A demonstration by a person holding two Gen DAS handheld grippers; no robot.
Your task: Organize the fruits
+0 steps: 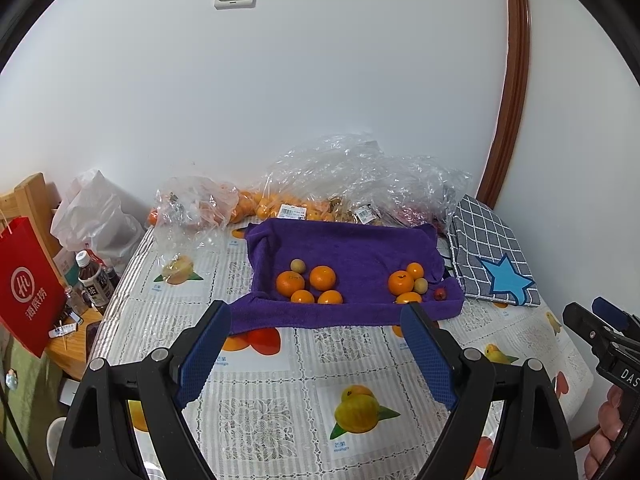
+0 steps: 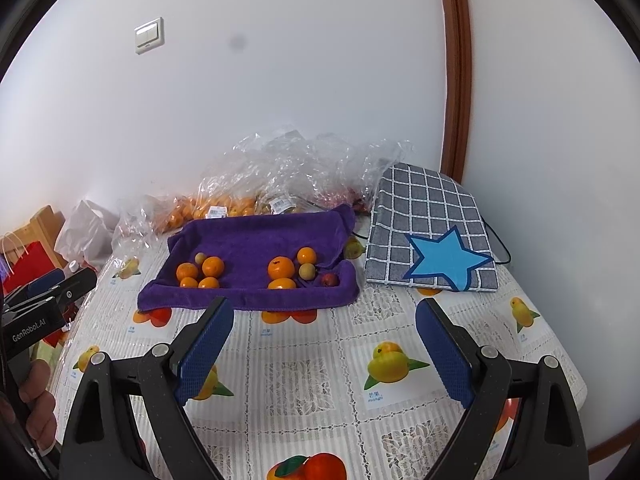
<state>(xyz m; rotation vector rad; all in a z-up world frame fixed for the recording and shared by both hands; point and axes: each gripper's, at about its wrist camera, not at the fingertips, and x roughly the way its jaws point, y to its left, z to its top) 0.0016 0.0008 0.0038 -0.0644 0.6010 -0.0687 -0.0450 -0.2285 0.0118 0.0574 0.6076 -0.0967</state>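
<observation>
- We've got a fuzzy purple towel (image 1: 344,248) on the table's printed plastic cloth (image 1: 280,392), its edges rolled up like a shallow tray.
- Round oranges (image 1: 322,277) sit on it in two clumps, left and right, plus small tan balls and one tiny red fruit (image 1: 440,293).
- Crinkly clear bags (image 2: 304,168) are piled by the wall, with a checked star cushion (image 2: 432,236) on the right.
- Our left gripper (image 1: 316,316) and right gripper (image 2: 324,316) both hang over the table, tilted down, blue textured pads spread wide, nothing between them.
</observation>
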